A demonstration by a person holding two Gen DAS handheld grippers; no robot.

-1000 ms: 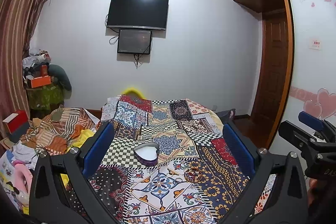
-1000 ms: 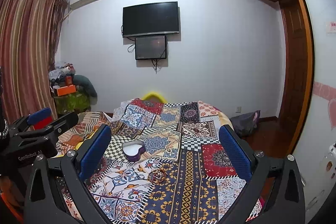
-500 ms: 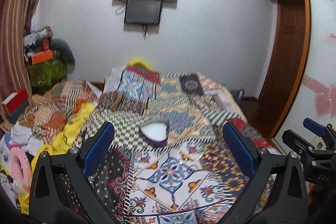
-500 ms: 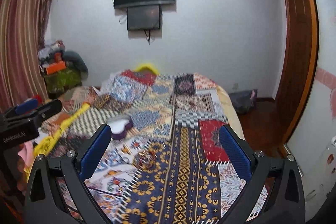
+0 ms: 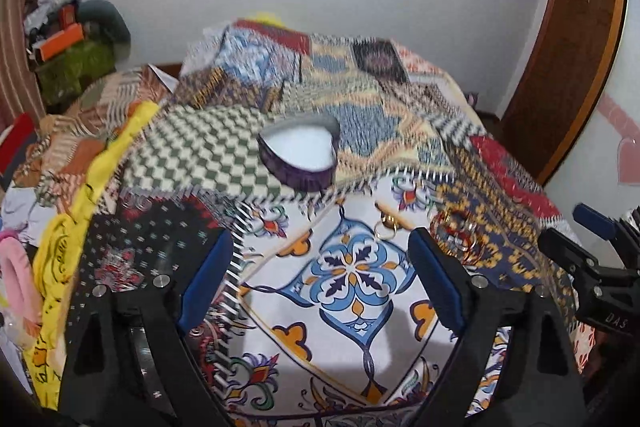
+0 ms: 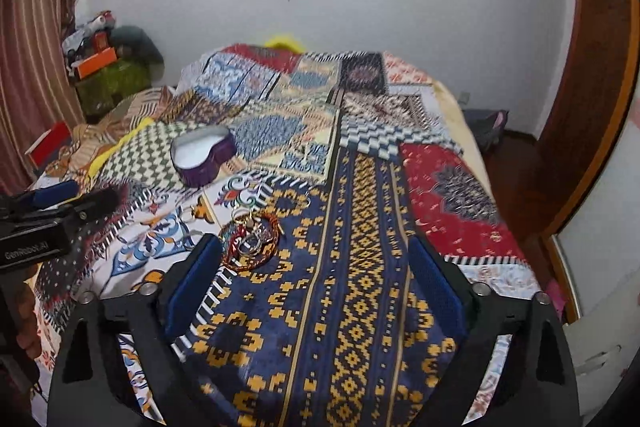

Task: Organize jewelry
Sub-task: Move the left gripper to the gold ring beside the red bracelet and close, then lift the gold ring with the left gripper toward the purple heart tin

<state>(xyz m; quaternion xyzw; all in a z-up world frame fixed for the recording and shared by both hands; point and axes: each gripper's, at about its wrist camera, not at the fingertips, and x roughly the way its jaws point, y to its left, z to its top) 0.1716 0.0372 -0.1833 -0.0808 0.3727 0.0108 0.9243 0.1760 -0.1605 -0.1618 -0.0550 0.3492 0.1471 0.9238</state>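
Note:
A purple heart-shaped box (image 5: 298,153) with a white inside sits open on the patchwork bedspread; it also shows in the right wrist view (image 6: 202,157). A pile of bangles and rings (image 6: 250,241) lies on the blue and yellow patch, just ahead of my right gripper's left finger; it also shows in the left wrist view (image 5: 458,233). A small gold ring (image 5: 386,225) lies apart on the white patch. My left gripper (image 5: 322,259) is open and empty above the floral patch. My right gripper (image 6: 316,265) is open and empty.
The bedspread (image 6: 360,187) covers the bed. Clothes and a yellow cloth (image 5: 80,219) lie heaped at the left. A green cabinet with boxes (image 6: 108,79) stands in the far left corner. A wooden door (image 6: 592,87) is at the right.
Both grippers have tilted down and moved closer to the bed. The box and the jewelry pile now sit nearer and larger in both views.

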